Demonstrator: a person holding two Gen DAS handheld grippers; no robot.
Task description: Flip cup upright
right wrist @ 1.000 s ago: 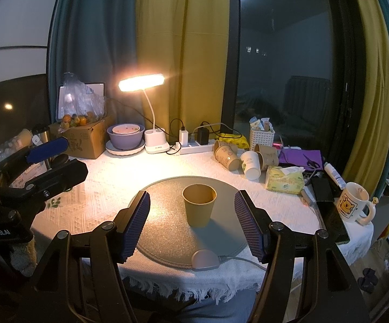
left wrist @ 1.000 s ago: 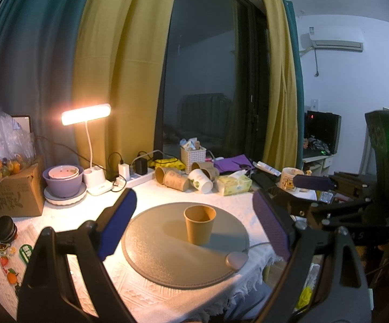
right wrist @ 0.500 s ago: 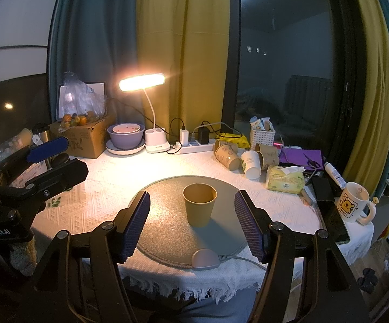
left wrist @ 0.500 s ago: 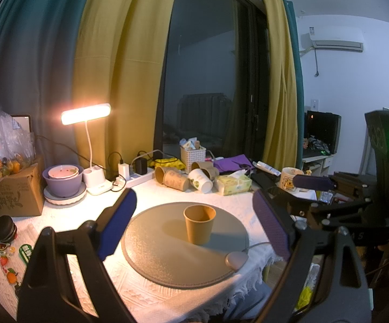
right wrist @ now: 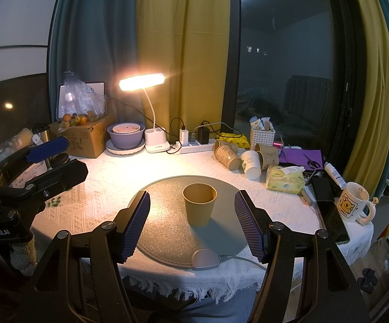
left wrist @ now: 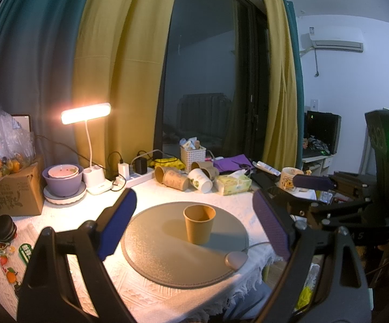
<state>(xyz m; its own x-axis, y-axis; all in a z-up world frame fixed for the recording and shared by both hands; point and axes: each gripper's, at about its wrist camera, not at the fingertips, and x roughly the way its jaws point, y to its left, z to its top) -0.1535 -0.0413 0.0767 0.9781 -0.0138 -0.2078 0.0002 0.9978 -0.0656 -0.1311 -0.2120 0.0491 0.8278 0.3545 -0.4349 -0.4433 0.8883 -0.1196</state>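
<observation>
Paper cup (right wrist: 199,204) upright on round grey mat (right wrist: 167,215), mouth up. Right gripper (right wrist: 191,224) spread wide, empty (cup beyond its fingers, untouched). Left gripper (left wrist: 194,226) also spread, empty, short of cup.

Far ahead of the claw, a big dark window (right wrist: 283,80) sits between yellow curtains (right wrist: 183,53). A lit lamp (right wrist: 142,81) glows ahead, to the left. The table (right wrist: 108,177) has a white cloth.

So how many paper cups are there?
4: one upright cup on the mat; two brown cups and a white cup lying at the back. More may be nested or hidden.
</observation>
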